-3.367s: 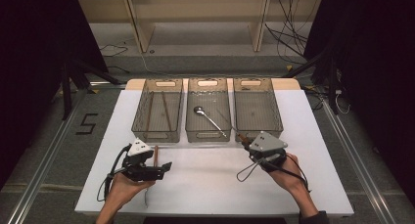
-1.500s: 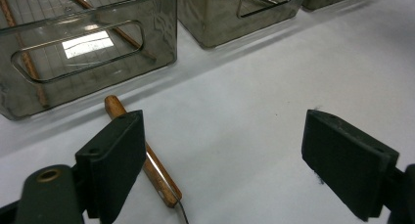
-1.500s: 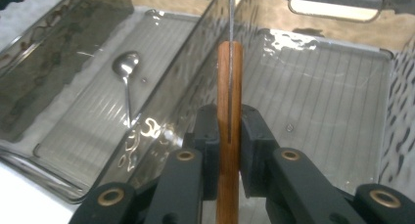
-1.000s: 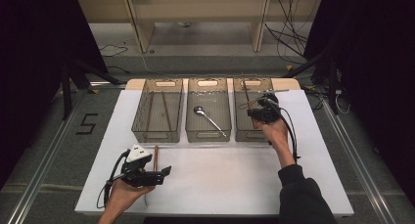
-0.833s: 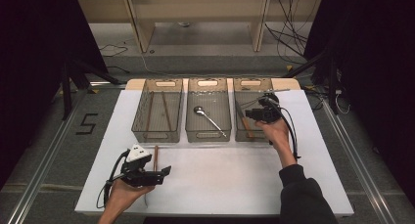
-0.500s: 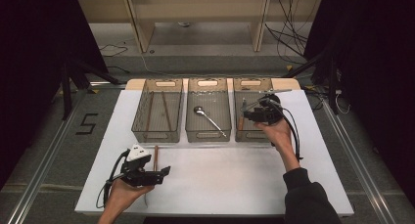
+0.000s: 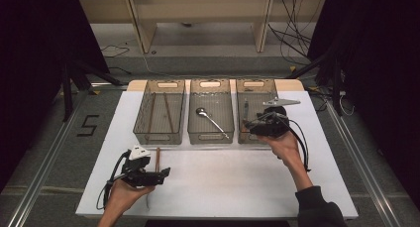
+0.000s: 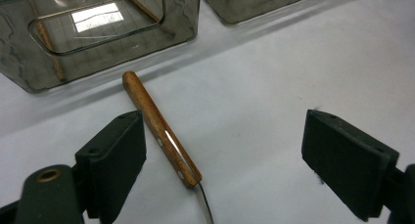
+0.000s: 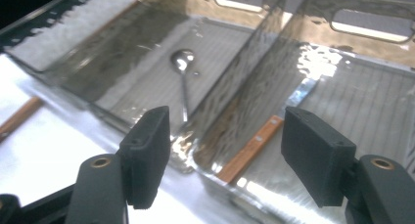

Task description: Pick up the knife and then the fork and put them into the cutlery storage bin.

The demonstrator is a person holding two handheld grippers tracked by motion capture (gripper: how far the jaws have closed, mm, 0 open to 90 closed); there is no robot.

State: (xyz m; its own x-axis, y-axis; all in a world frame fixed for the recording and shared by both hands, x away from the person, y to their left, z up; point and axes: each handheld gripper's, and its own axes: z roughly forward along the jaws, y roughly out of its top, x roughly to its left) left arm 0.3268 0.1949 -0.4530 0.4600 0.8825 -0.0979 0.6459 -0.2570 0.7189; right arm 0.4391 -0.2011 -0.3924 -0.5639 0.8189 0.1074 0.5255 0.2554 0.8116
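Note:
A wooden-handled utensil [image 8: 159, 127] lies on the white table between the jaws of my left gripper [image 8: 225, 160], close to the left jaw and untouched. In the high view that left gripper [image 7: 163, 173] rests open at the front left beside the utensil [image 7: 158, 157]. My right gripper [image 7: 251, 124] hovers over the near end of the right bin [image 7: 253, 83]. Its jaws have just been opening and hold nothing. Under the right gripper [image 9: 227, 145] a wooden-handled knife [image 9: 252, 148] lies on the bin floor, also visible from above as the knife [image 7: 245, 110].
Three clear bins stand in a row at the back. The middle bin [image 7: 210, 83] holds a metal spoon [image 7: 210, 119], also seen as the spoon [image 9: 183, 67]. The left bin [image 7: 167, 84] holds thin wooden sticks [image 7: 167, 113]. Cables trail from both grippers.
The right gripper has drawn back from deep over the right bin toward its near end and risen a little, its jaws spreading. The knife stays in the bin. The left hand kept still.

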